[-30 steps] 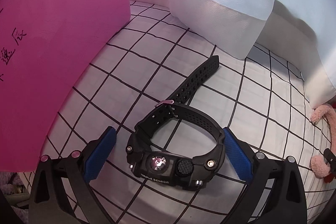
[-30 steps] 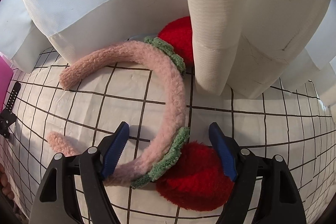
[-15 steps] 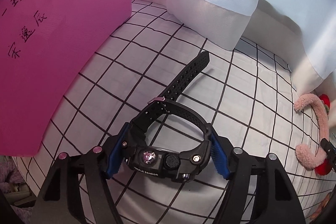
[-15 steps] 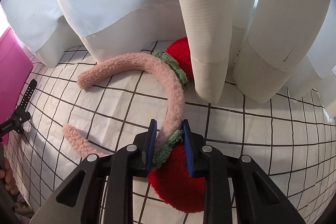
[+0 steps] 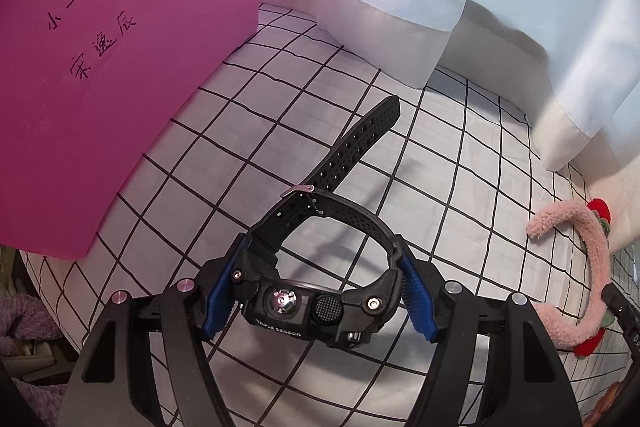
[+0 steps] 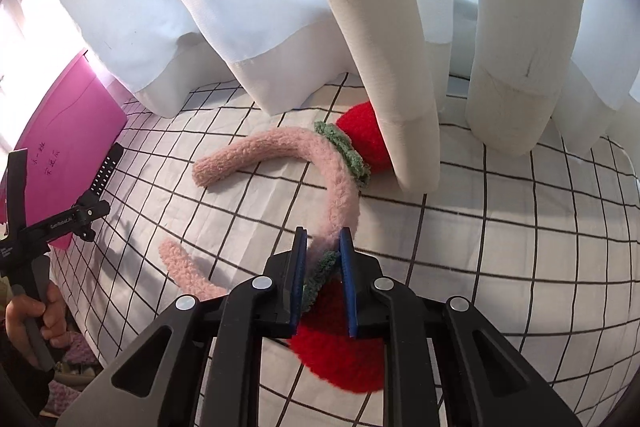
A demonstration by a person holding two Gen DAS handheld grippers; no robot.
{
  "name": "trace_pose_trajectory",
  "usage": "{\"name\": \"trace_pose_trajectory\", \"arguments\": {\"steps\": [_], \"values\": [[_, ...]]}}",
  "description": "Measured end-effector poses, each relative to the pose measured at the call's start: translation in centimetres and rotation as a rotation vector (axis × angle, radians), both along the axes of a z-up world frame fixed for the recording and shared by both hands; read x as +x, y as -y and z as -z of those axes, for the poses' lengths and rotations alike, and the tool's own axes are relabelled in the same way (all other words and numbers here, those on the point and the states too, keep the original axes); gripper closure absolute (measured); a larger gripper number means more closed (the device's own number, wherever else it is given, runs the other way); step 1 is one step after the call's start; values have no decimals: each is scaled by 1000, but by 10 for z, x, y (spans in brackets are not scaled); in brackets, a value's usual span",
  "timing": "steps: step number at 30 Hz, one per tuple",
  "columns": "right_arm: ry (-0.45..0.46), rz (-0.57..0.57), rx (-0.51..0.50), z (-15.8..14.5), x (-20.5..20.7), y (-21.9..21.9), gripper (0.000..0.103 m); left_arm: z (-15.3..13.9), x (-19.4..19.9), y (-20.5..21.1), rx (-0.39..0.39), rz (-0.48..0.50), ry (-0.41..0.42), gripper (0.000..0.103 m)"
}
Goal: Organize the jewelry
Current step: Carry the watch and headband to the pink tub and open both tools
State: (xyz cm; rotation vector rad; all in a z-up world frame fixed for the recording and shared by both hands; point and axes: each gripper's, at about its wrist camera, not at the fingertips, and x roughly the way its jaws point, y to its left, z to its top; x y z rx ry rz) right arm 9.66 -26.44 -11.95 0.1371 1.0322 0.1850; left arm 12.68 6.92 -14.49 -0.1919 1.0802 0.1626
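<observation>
My left gripper (image 5: 320, 301) is shut on a black rubber watch (image 5: 316, 311), gripping its case from both sides. Its strap (image 5: 356, 143) sticks out ahead, above the white checked cloth (image 5: 460, 187). My right gripper (image 6: 323, 279) is shut on a fluffy pink headband (image 6: 340, 187) where a green leaf trim meets a red pompom (image 6: 340, 359). A second red pompom (image 6: 364, 139) sits at the headband's far side, partly behind a curtain. The headband also shows at the right edge of the left wrist view (image 5: 592, 267). The left gripper and watch strap show at the left of the right wrist view (image 6: 60, 223).
A pink box with handwritten characters (image 5: 100, 87) stands at the left on the cloth. White and pale blue curtains (image 6: 360, 27) hang down to the cloth at the back. The cloth's edge drops off at the lower left (image 6: 92, 347).
Both grippers have closed, the left on the watch and the right on the headband. Both have since lifted and drawn back, with their objects raised off the cloth.
</observation>
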Motion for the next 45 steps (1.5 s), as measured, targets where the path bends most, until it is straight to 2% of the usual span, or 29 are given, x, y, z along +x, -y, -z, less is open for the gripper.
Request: {"name": "trace_pose_trajectory", "arguments": {"steps": [6,12,15,19,21,23,25,27,36,45], "values": [[-11,-11,-53,2,4,-10,88,0,-9,3,0,0,-6,35],[-88,-15,-125,11,21,-20,88,2,-17,1,2,-7,-8,35],[-158,-29,-180,22,36,-32,87,0,-21,0,0,-13,-5,35],[-189,-87,-256,24,47,-46,78,-5,-28,-2,-1,-21,0,35],[-168,-90,-256,23,47,-47,79,-7,-30,-3,-7,-28,4,35],[-152,-92,-215,21,44,-41,85,-10,-32,-4,-10,-32,12,35],[-99,-104,-241,14,34,-39,89,-15,-36,-4,-7,-32,24,35],[-32,-140,-256,1,23,-40,89,-22,-42,-4,0,-32,36,35],[119,-235,-226,-53,-6,-52,90,-54,-69,-1,-2,-48,95,35],[274,-364,-280,-104,-7,-89,90,-97,-96,-1,22,-101,186,35]]}}
